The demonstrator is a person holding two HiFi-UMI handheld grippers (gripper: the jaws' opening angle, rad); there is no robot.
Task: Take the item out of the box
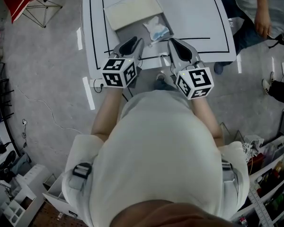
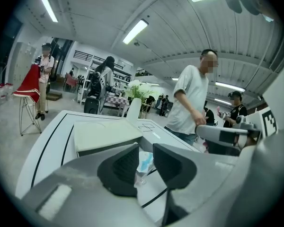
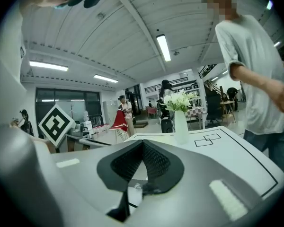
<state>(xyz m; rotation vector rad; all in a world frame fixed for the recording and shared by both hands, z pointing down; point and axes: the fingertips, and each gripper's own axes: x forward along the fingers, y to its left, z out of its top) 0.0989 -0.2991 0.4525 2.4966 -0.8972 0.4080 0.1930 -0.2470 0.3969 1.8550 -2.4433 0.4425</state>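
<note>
**Packet lies clear of the box as the operator holds both grippers low at the table's near edge**

The clear plastic packet (image 1: 158, 30), with something blue inside, lies on the white table (image 1: 199, 22) just beside the near right corner of the flat cream box (image 1: 132, 11) and not in it, so the removal looks as good as done. The left gripper (image 2: 145, 167) is released: its jaws stand a little apart with nothing pressed between them, and the packet shows through the gap, farther off on the tabletop. The right gripper (image 3: 142, 167) is clenched, pads together, apparently on nothing. Both point at the packet from the operator's side, which suggests a check of where it landed, not a fresh reach. A bystander (image 1: 260, 4) in a light shirt stands at the table's far right corner.
</note>
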